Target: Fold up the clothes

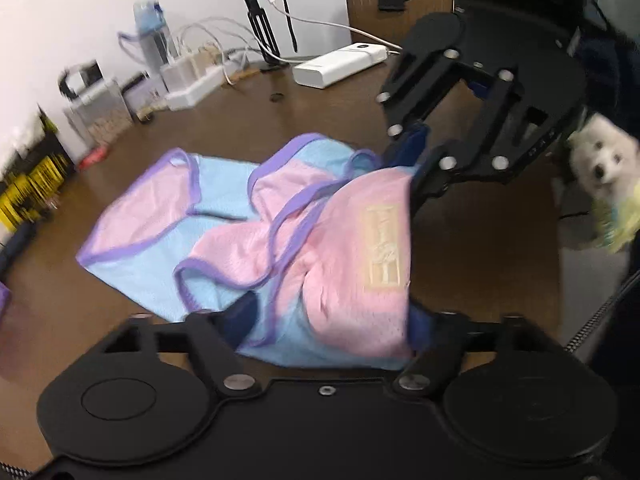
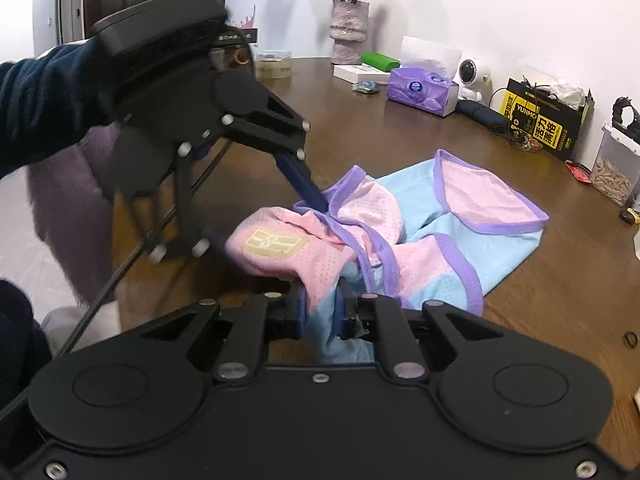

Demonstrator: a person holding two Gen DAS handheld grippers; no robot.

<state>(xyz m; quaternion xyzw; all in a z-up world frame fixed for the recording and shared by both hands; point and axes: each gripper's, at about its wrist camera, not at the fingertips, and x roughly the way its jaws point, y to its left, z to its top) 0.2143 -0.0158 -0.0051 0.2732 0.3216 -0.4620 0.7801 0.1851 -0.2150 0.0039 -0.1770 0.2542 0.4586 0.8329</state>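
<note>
Pink-blue jersey (image 2: 400, 236) bunched mid-frame on brown table (image 2: 540, 312). Right gripper (image 2: 322, 316) clamped on jersey's near hem, bottom centre. Left gripper (image 2: 316, 200) also pinching the jersey, centre-left.

Matte black housings on left gripper (image 2: 320, 200) and right gripper (image 2: 320, 316), with round raised discs at either side, silver rivets at linkage joints, blue fingers (image 2: 300, 176). Dark navy sleeve (image 2: 44, 100). Braided black cable (image 2: 120, 268) trailing below.
</note>
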